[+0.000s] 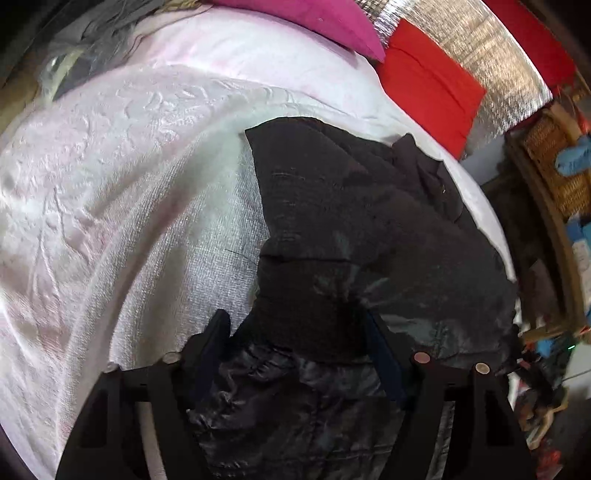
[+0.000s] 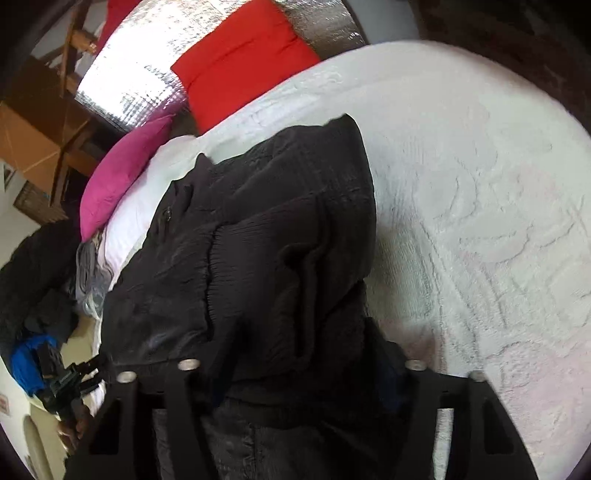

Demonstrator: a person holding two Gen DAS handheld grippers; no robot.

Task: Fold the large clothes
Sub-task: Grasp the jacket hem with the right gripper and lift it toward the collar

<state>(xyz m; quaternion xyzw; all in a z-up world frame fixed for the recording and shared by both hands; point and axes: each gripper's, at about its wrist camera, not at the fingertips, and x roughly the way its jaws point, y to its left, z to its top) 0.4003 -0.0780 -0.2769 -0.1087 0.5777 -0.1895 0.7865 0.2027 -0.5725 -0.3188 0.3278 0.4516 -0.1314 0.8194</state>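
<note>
Both tools sit low over the black jacket point(image 1: 351, 221): left tool point(image 1: 295, 332) spread with fabric bunched between its fingers, right tool point(image 2: 299, 347) likewise; grip unclear. The jacket lies on the white bedspread point(image 1: 129, 166). Beyond, pink pillow point(image 2: 118, 177), red pillow point(image 2: 240, 55).

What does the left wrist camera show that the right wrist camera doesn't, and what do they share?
Only the left wrist view shows a wicker basket beside the bed and grey clothing at the bed's far left edge.

Only the right wrist view shows a wooden frame, a blue item on the floor, and the other gripper's handle.

Both show the black jacket on the white bedspread, the red cushion, pink pillow and silver foil sheet, with jacket fabric between each gripper's fingers.
</note>
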